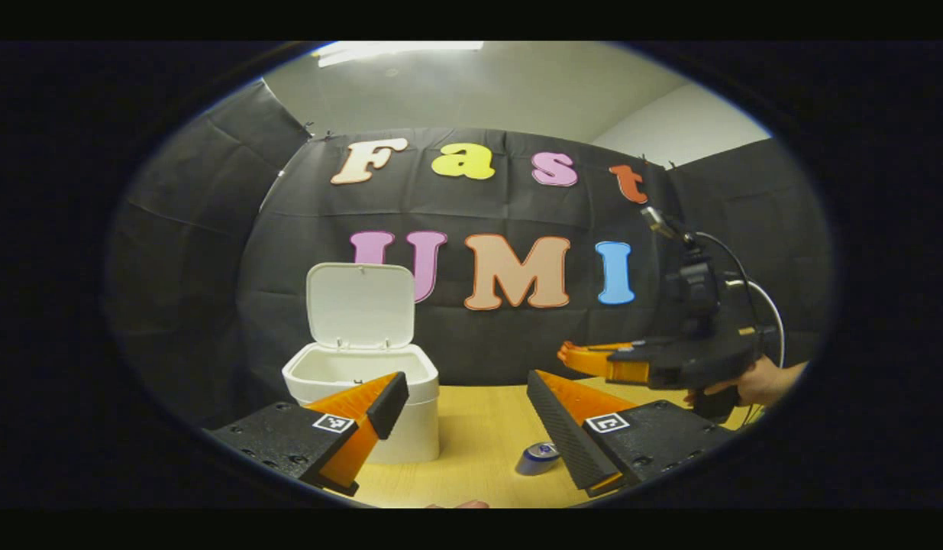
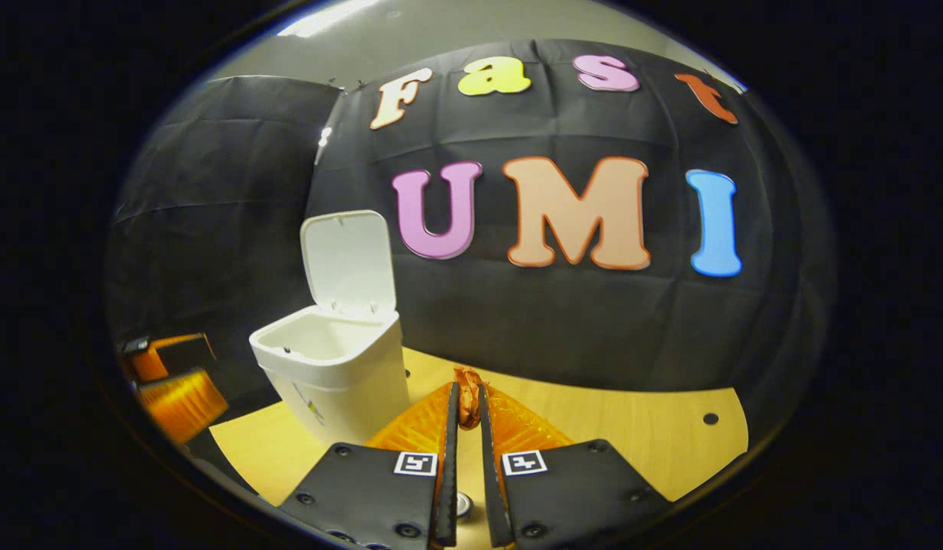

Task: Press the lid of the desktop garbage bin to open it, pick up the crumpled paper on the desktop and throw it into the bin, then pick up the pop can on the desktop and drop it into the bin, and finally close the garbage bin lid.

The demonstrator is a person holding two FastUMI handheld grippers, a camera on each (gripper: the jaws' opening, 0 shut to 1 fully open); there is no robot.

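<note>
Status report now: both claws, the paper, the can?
Left claw open. Right claw shut on crumpled paper. Bin lid up. Pop can lying on desktop.

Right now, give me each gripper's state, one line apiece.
Left gripper: open, holding nothing.
Right gripper: shut on the crumpled paper, pinched at its tips.
</note>
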